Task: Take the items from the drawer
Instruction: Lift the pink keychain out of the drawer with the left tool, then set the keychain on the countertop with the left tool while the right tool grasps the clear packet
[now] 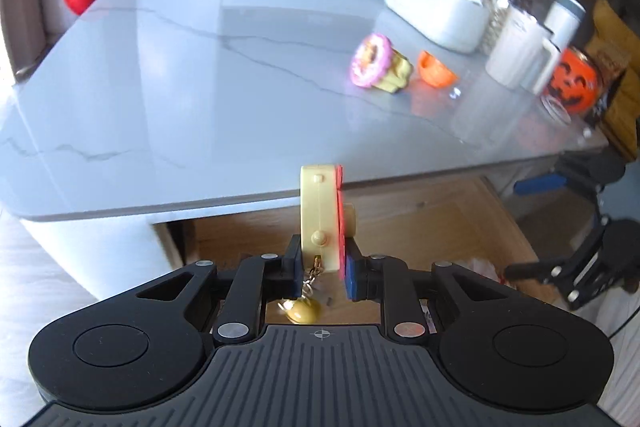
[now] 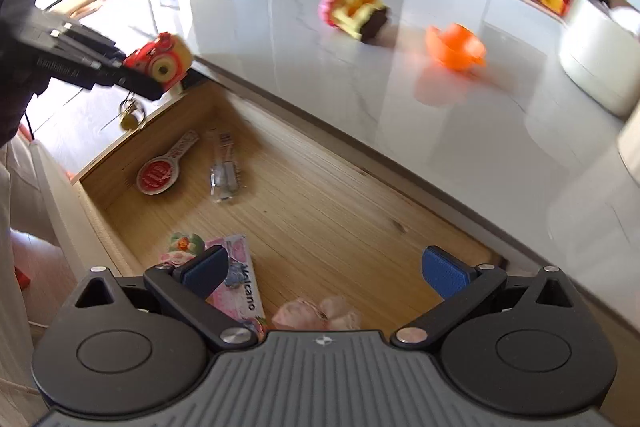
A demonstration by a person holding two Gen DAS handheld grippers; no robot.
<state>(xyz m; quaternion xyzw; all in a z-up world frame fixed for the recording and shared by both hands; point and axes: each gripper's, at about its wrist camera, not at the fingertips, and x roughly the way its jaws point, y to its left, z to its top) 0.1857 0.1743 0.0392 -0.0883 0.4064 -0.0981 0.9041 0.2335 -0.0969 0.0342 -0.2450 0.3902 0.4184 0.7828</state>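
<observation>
Clamping a toy camera edge-on in the left gripper, keychain dangling below; showing its red face and yellow lens only in the right wrist view. Hovering, jaws wide apart and empty, right gripper over the open drawer: round red tag, clear packet, pink booklet inside. Beyond, on the marble countertop: toy cupcake, orange cup, white box, pumpkin jar.
</observation>
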